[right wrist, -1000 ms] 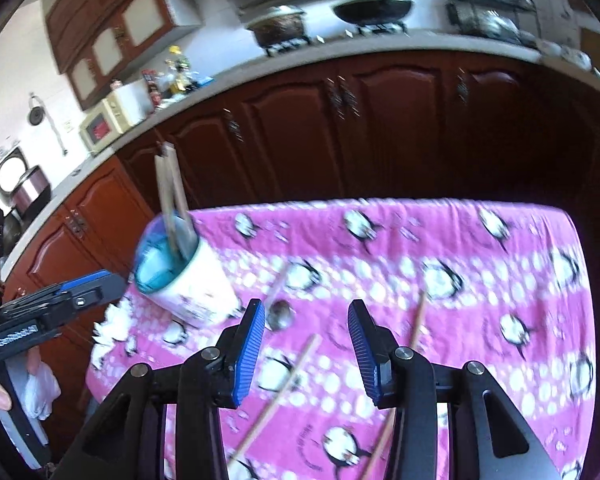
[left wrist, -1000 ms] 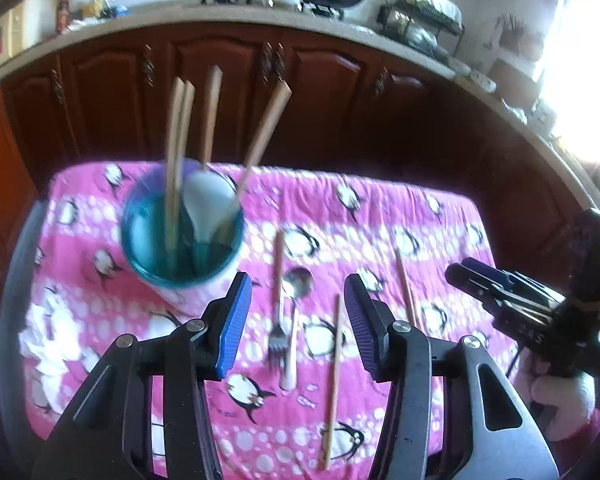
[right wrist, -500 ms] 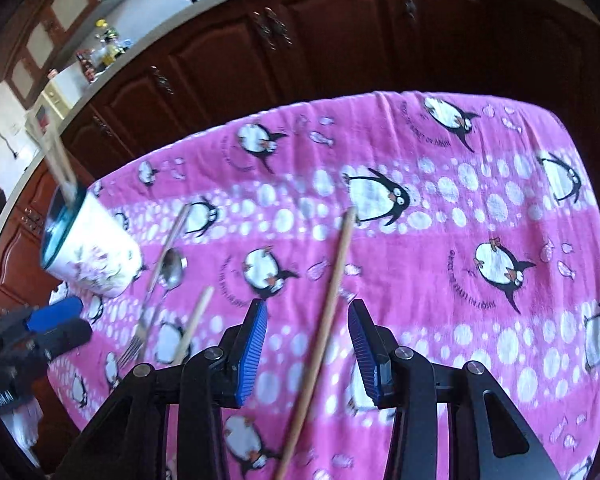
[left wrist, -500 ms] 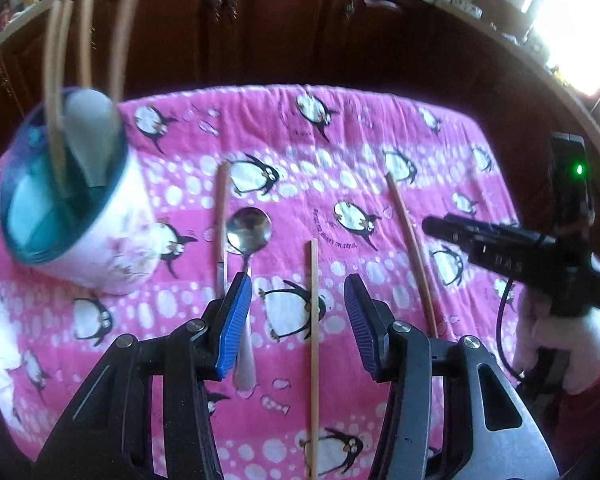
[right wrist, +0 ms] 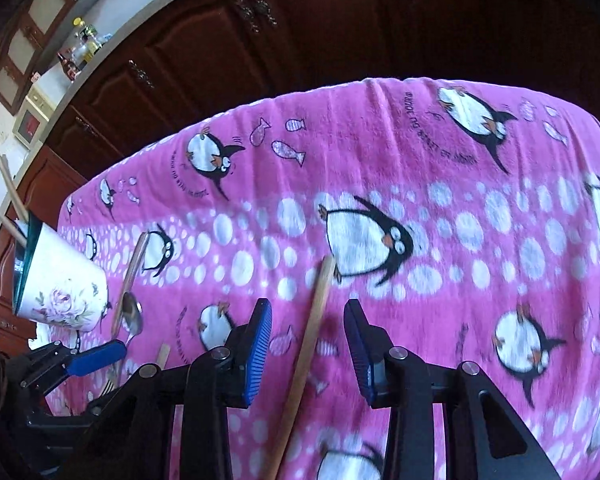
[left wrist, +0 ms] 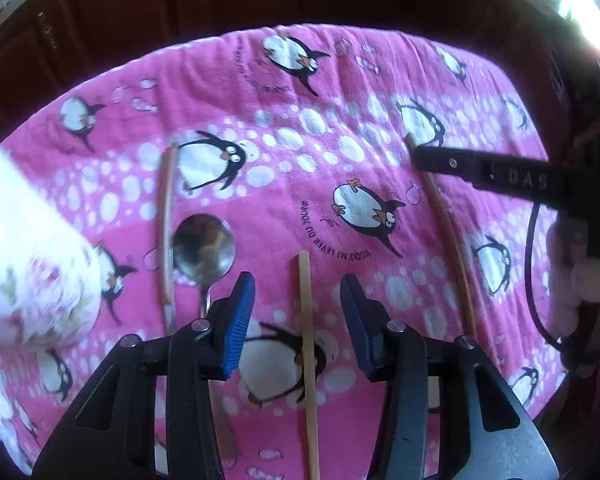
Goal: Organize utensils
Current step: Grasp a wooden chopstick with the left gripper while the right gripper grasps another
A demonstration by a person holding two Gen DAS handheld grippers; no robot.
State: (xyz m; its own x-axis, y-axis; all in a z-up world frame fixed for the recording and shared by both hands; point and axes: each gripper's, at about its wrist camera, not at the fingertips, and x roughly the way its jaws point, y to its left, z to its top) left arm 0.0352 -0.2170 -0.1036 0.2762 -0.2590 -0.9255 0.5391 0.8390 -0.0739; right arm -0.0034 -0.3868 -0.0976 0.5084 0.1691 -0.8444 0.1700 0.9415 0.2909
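My left gripper (left wrist: pixel 298 304) is open, low over the pink penguin cloth (left wrist: pixel 300 128), its jaws on either side of a pale wooden chopstick (left wrist: pixel 309 344). A metal spoon (left wrist: pixel 204 244) and a fork with a wooden handle (left wrist: pixel 166 216) lie to its left. My right gripper (right wrist: pixel 308 344) is open and straddles a second, darker chopstick (right wrist: pixel 312 328), which also shows in the left wrist view (left wrist: pixel 446 232). The white floral cup (right wrist: pixel 58 284) with a teal inside holds several chopsticks (right wrist: pixel 8 184).
The cup (left wrist: pixel 28 272) stands at the cloth's left edge. Dark wooden kitchen cabinets (right wrist: pixel 260 40) run behind the table under a counter with bottles (right wrist: pixel 80 44). The right gripper's black finger (left wrist: pixel 480 172) reaches in from the right in the left wrist view.
Both grippers have moved forward and down toward the cloth. Each now has a chopstick between its open jaws. The cup has slid to the left edge of both views.
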